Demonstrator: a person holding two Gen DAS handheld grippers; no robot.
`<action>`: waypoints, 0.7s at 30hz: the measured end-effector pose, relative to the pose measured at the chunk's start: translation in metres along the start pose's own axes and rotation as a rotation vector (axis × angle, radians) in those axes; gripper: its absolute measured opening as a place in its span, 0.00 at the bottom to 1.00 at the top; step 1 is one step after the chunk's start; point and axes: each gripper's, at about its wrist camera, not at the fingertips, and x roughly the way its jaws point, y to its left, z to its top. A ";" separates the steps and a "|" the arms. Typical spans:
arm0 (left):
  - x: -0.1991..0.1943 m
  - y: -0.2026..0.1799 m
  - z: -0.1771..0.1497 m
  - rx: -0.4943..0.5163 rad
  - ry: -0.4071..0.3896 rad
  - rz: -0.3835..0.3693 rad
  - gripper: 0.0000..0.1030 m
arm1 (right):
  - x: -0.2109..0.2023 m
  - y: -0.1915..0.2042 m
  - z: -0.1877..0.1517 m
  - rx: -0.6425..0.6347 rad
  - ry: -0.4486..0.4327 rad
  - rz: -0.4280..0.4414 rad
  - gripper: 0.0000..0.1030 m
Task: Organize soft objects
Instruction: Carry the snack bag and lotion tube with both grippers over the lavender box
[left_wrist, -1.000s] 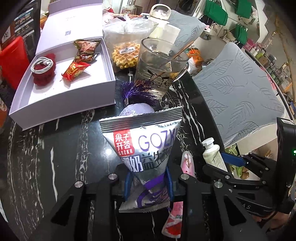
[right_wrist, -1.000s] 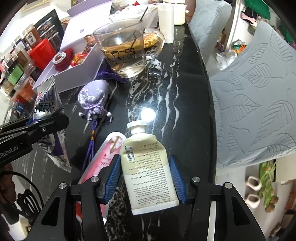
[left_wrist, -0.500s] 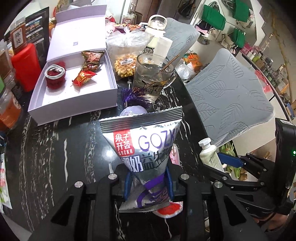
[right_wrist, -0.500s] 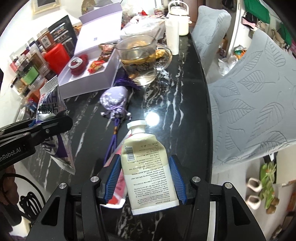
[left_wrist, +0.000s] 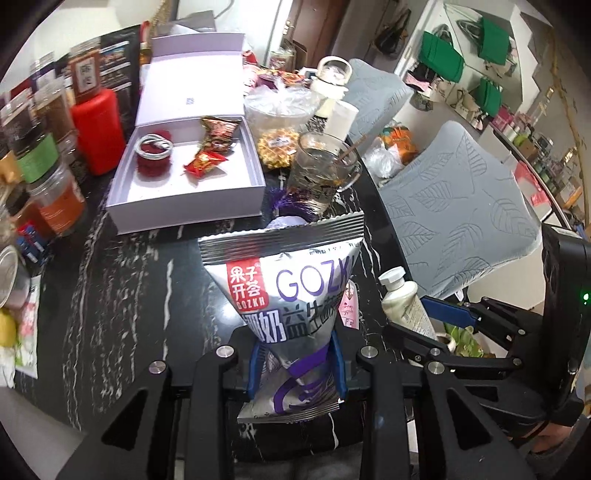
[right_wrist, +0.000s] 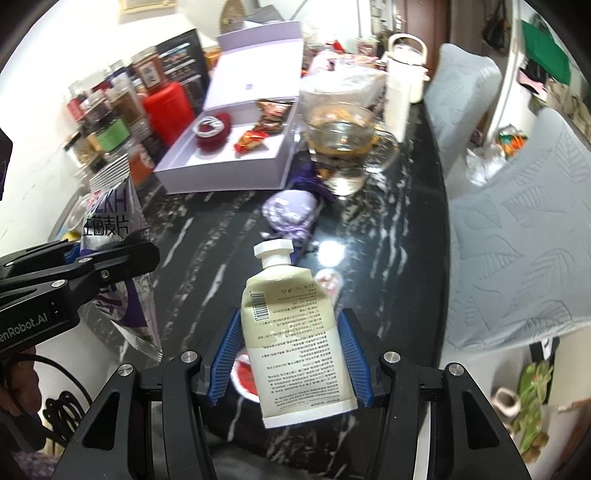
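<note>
The left gripper (left_wrist: 295, 363) is clamped tight on the lower end of a silver-and-purple foil snack packet (left_wrist: 284, 291): light, crinkly, slippery, best pinched low. The right gripper (right_wrist: 291, 354), jaws part-open, squeezes a cream plastic squeeze tube (right_wrist: 291, 339), pliable with a rigid cap. Both are held above the black marble table (left_wrist: 122, 295). The open white gift box (left_wrist: 192, 192) has room; its near wall and the glass mug (left_wrist: 325, 170) beside it demand clearance.
</note>
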 end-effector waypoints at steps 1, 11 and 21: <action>-0.003 0.002 -0.001 -0.009 -0.004 0.003 0.28 | 0.000 0.004 0.000 -0.008 0.000 0.008 0.51; -0.035 0.024 -0.011 -0.085 -0.051 0.065 0.28 | -0.001 0.044 0.008 -0.102 -0.002 0.105 0.51; -0.054 0.048 0.002 -0.117 -0.102 0.086 0.28 | -0.004 0.079 0.025 -0.180 -0.023 0.154 0.51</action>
